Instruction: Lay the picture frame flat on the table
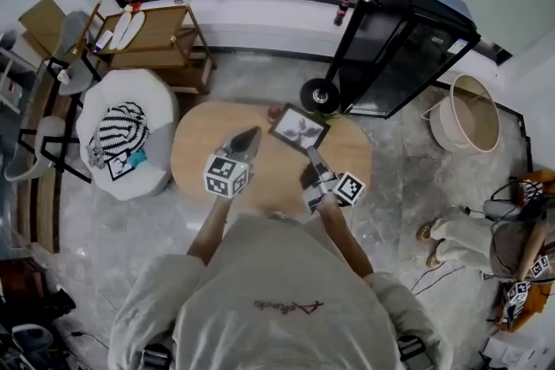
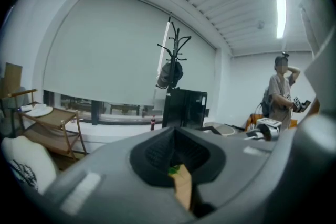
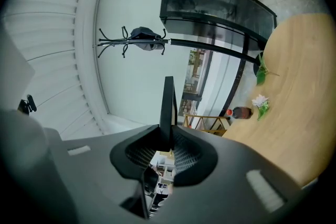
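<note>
The picture frame [image 1: 298, 128], dark-rimmed with a pale flower print, is over the far middle of the oval wooden table [image 1: 199, 152], its face turned up toward me. My right gripper [image 1: 310, 152] is shut on its near edge. In the right gripper view the frame [image 3: 168, 105] shows only as a thin dark edge pinched between the jaws of the right gripper [image 3: 168, 139]. My left gripper [image 1: 253, 134] hovers just left of the frame, apart from it. In its own view the left gripper [image 2: 176, 157] is shut with nothing held.
A small red-capped bottle [image 3: 241, 112] and a flower sprig [image 3: 261, 101] lie on the table's far side. Behind the table stand a coat rack base [image 1: 319, 95] and a black cabinet [image 1: 408, 48]. At left is a white pouf [image 1: 121, 134], at right a beige tub [image 1: 468, 113] and a seated person [image 1: 486, 238].
</note>
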